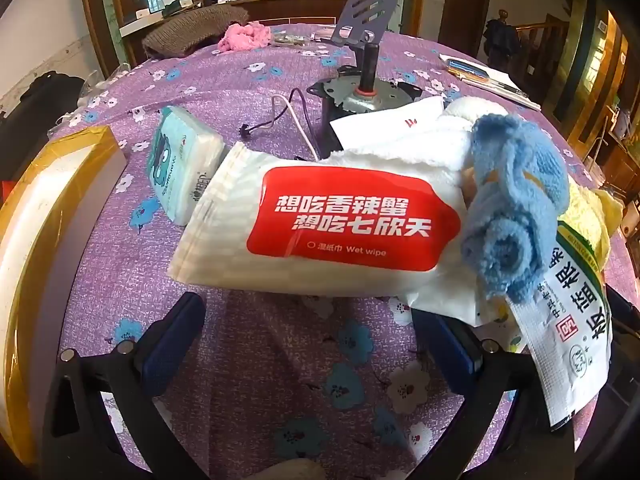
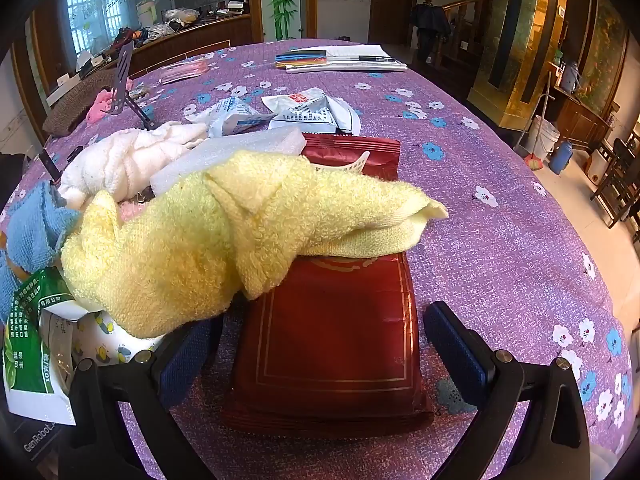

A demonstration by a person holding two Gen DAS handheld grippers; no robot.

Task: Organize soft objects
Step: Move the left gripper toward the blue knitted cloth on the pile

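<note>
1. A round table (image 1: 248,92) draped in a purple flowered cloth is seen from two hand-held grippers, both tilted down toward a heap of soft goods.

2. The left gripper (image 1: 320,344) is held with its blue-padded fingers (image 1: 176,340) spread wide; nothing is pinched, and only bare cloth lies between them.

3. Just beyond those fingers a white wet wipe pack (image 1: 320,228) with a red label is shown lying slantwise, its right end under a crumpled blue knitted cloth (image 1: 516,204).

4. A white towel (image 1: 400,144) is tucked behind the pack, and a green-and-white sachet (image 1: 576,344) hangs over the heap's right side.

5. A tissue packet with a cartoon print (image 1: 184,168) is set just left of the wipe pack, near a tape-edged box (image 1: 60,184) at the table's left edge.

6. Behind the heap a phone stand (image 1: 364,20) rises from a metal motor (image 1: 360,96); a brown knitted item (image 1: 192,32) and a pink cloth (image 1: 244,36) are seen at the far edge.

7. The right gripper (image 2: 324,348) is likewise spread and empty, its fingers (image 2: 456,344) straddling the near end of a dark red foil packet (image 2: 332,344) without touching it.

8. A yellow towel (image 2: 224,232) is draped across the packet's middle, with a white foam block (image 2: 240,148) behind it.

9. Papers and pens (image 2: 340,60) are laid at the far edge.
</note>
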